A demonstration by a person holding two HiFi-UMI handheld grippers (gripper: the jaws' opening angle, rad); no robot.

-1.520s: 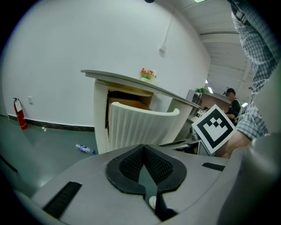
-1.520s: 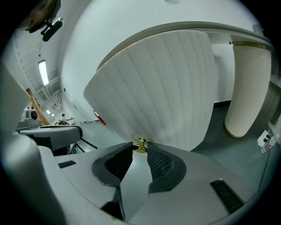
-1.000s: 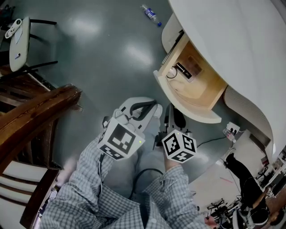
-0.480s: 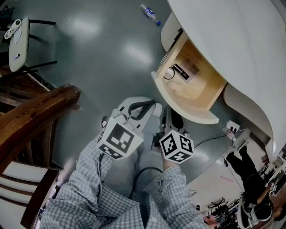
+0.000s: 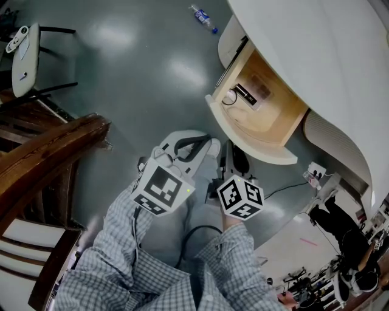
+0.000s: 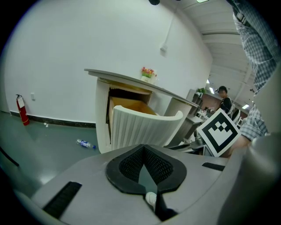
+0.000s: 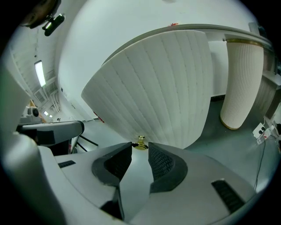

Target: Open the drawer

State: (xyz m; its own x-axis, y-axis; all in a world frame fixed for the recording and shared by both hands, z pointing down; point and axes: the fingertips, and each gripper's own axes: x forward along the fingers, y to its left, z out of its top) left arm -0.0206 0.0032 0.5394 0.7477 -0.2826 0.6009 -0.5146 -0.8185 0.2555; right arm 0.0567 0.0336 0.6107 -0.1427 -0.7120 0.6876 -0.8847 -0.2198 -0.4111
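Observation:
The drawer of the white curved desk stands pulled out, its wooden inside holding a cable and a black item. Its ribbed white front fills the right gripper view, with a small brass knob at its lower edge. My right gripper is open, and the knob sits just past its tips with no pad pressing on it. In the head view the right gripper is just short of the drawer front. My left gripper hangs beside it, shut on nothing, facing the drawer from the side.
A water bottle lies on the grey floor left of the desk. A dark wooden piece of furniture and a chair stand at the left. A power strip with cables lies right of the drawer. A person stands at lower right.
Both grippers and the drawer stay nearly where they were; the view shifts slightly. The person at lower right has moved.

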